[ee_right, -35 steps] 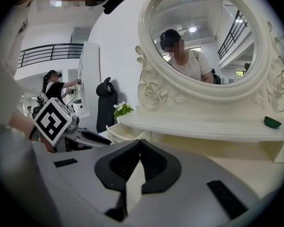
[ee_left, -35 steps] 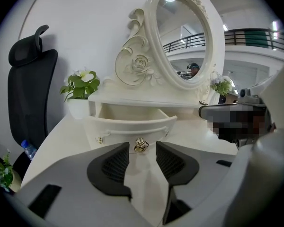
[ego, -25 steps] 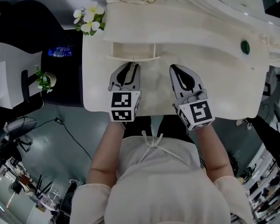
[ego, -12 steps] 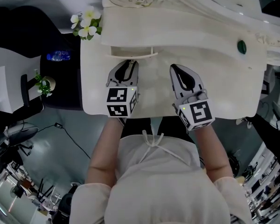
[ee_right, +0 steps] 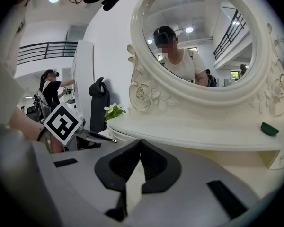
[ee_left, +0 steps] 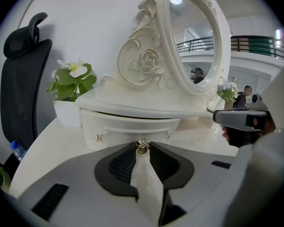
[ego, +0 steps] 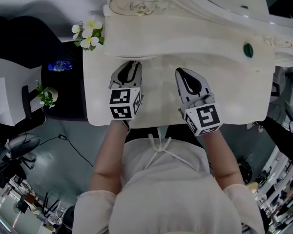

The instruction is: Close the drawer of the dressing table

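The small cream drawer sits under the shelf of the white dressing table; in the head view only a thin edge of the drawer shows. Its little brass knob is pinched between the tips of my left gripper, which reaches up to the drawer front. My right gripper hovers over the tabletop to the right, its jaws shut with nothing in them.
An oval mirror in a carved frame stands on the shelf. A potted white flower is at the table's left corner, and a green object lies on the shelf at the right. A black chair stands to the left.
My left gripper has moved toward the mirror with the knob, and the drawer has slid in under the shelf. The right gripper has stayed put.
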`<state>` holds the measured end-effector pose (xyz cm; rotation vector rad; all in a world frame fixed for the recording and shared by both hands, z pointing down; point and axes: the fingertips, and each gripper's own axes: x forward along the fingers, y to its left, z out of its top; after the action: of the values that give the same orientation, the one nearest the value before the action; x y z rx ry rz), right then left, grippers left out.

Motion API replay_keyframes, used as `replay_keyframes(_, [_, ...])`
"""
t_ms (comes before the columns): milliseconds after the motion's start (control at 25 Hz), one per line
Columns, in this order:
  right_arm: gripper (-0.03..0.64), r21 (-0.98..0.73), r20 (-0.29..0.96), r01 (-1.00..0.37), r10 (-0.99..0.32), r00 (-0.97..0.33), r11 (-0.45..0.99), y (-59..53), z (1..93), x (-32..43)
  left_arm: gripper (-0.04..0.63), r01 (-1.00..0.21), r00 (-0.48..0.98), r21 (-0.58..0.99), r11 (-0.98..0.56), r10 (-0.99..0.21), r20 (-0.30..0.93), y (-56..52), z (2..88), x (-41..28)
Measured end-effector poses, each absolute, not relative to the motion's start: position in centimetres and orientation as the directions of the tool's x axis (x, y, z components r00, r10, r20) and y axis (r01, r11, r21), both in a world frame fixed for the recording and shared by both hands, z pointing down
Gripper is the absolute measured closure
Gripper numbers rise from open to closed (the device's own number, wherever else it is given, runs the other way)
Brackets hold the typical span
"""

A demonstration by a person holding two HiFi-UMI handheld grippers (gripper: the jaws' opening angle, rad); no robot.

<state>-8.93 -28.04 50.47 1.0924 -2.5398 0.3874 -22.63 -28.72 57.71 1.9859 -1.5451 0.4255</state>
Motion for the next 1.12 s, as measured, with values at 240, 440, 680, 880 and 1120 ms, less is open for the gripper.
replay_keyframes(240, [0.611,-0.083,0.423,-0.744,-0.652,-0.629,0.663,-28.9,49.7,-8.7,0.492,-0.956,0.275,0.249,-0.156,-0.775,0.569,-30.1,57.7,-23.0])
replay_keyframes(440, [0.611,-0.089,0.432,-0.747,-0.650,-0.625,0.659,-29.5,49.5,-8.8,0.491,-0.955,0.278,0.248,-0.161,-0.772,0.571,-30.9,57.7,-23.0])
replay_keyframes(680, [0.611,-0.083,0.417,-0.750,-0.661,-0.624,0.656,-30.1,48.9,-8.9,0.489,-0.944,0.309,0.273,-0.185,-0.783,0.540,-31.0,57.6,-23.0])
replay_keyframes(880, [0.611,-0.081,0.408,-0.749,-0.663,-0.627,0.658,-29.8,48.5,-9.3,0.409,-0.936,0.327,0.300,-0.183,-0.768,0.551,-30.2,57.7,-22.3])
replay_keyframes(1120, [0.611,-0.074,0.385,-0.743,-0.669,-0.637,0.665,-29.3,46.8,-9.5,0.344,-0.930,0.340,0.311,-0.196,-0.778,0.529,-28.1,55.6,-22.4])
